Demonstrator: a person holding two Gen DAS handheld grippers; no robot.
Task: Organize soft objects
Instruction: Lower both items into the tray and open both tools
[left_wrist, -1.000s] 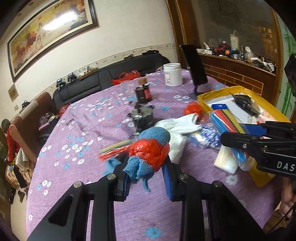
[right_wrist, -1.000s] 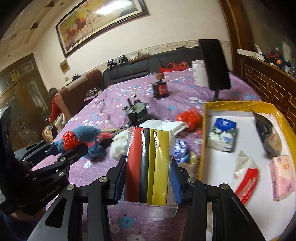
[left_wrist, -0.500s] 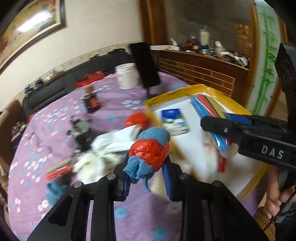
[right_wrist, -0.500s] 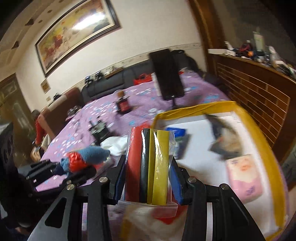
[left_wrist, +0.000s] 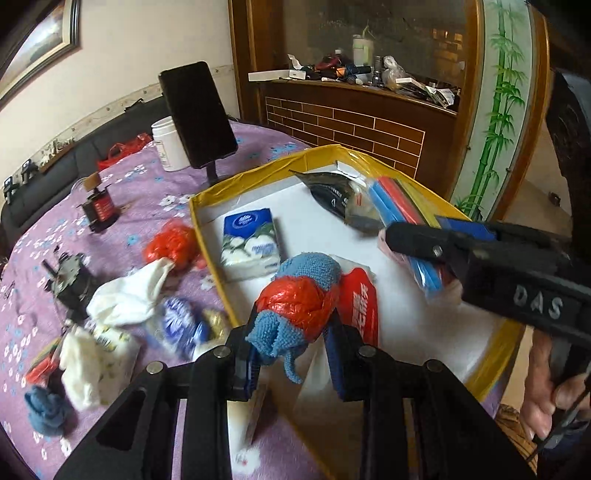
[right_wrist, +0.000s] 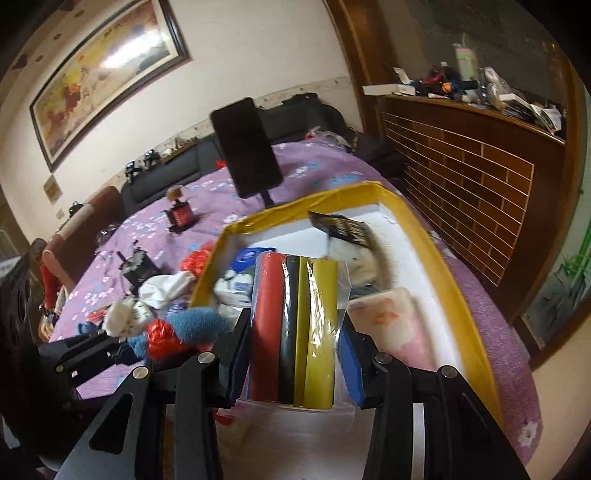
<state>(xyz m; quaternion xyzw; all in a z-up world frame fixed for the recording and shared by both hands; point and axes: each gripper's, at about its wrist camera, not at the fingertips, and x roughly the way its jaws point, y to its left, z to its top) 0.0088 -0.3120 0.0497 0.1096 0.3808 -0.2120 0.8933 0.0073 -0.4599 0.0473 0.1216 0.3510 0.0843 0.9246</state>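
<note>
Over the yellow tray (left_wrist: 207, 221) on the table (left_wrist: 147, 184), the left gripper (left_wrist: 291, 354) has its jaws clamped on a blue-and-red bundle (left_wrist: 299, 295). The right gripper (right_wrist: 291, 354) pinches a bag of coloured strips (right_wrist: 295, 325), jaws part-closed. Both soft items look poised for dropping in.

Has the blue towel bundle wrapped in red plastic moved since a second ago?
Yes. Clamped in the left tool, the blue towel bundle has travelled from above the purple flowered tablecloth to over the yellow-rimmed white tray.
</note>
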